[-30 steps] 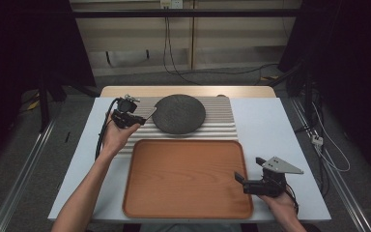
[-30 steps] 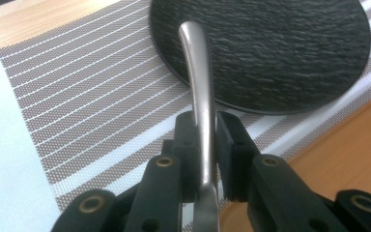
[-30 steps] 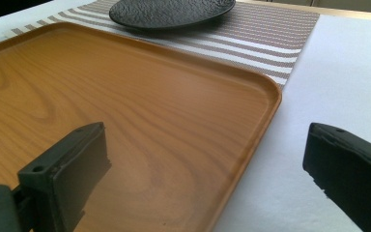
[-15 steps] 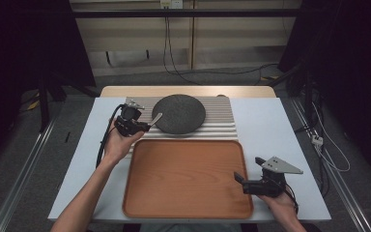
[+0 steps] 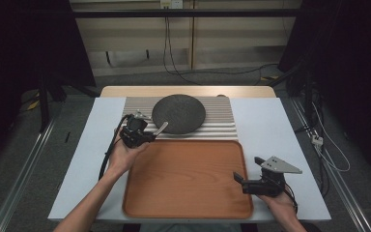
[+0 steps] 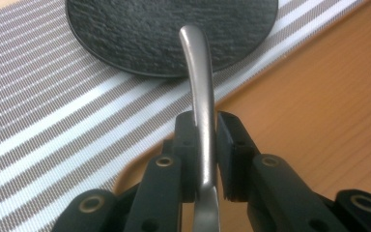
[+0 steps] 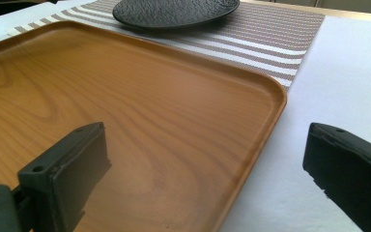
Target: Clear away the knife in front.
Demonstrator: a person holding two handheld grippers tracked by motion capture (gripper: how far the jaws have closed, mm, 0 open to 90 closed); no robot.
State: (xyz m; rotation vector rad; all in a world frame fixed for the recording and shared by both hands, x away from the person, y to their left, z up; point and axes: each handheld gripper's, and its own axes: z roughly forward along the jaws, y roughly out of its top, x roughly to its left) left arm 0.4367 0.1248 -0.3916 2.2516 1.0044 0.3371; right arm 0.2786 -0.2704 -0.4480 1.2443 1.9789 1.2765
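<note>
Currently pinching a metal utensil by its handle in the left gripper, jaws closed tight on the flat sides, free end poking out over the near left edge of the plate, above the seam between mat and tray. Judging it light, rigid and slick: polished steel sliding or pivoting easily between hard pads, so gripping across the flat of the handle rather than its thin edges, and close to the balance point to stop the far end drooping. Probably not breaking if dropped, but clattering and perhaps marking the plate's textured face. Not seeing the working end behind the jaws, so not telling spoon from fork. Further right, resting the right gripper low at the tray's near right corner, jaws spread wide astride the rim, holding nothing.
</note>
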